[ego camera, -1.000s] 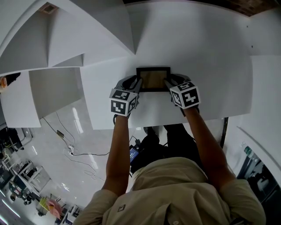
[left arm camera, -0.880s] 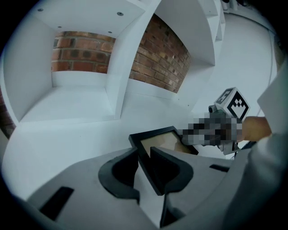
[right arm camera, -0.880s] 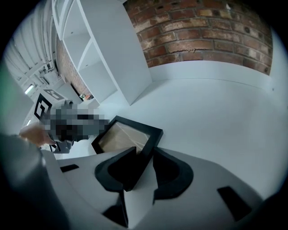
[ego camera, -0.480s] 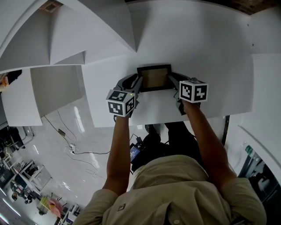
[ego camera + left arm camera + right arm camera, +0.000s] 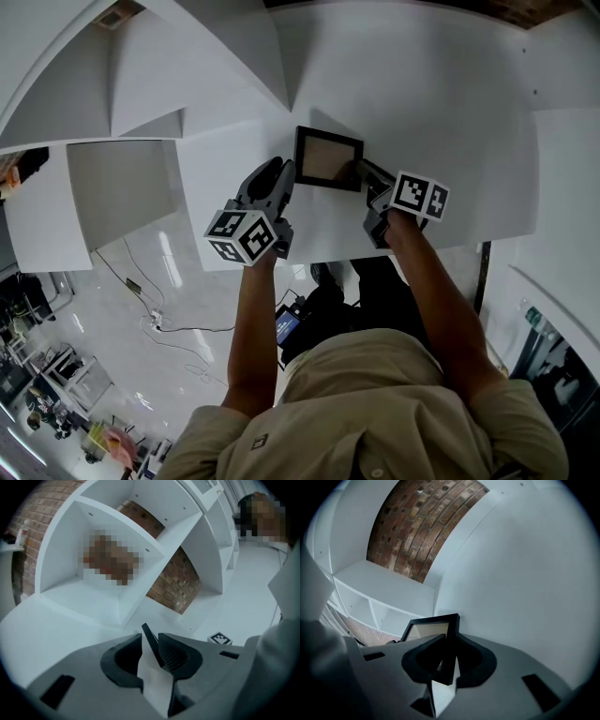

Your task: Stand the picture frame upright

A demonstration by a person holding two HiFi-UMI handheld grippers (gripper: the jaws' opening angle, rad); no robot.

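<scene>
While the white shelving (image 5: 122,187) is filling the view from nine round to eleven o'clock, the white table (image 5: 450,131) is spreading out ahead of me. The picture frame (image 5: 328,157) is sitting mid-table at twelve o'clock, black border, tan face, and it's looking partly tipped up rather than flat. I'm holding it from both sides so it can pivot evenly instead of skidding. My left gripper (image 5: 281,174) is working at nine o'clock of the frame, jaws pinching the thin left edge, which is showing side-on in the left gripper view. My right gripper (image 5: 362,172) is sitting at three o'clock; its jaws have just been closing and are clamping the right border between them. By my reckoning, the frame isn't standing by itself yet.
</scene>
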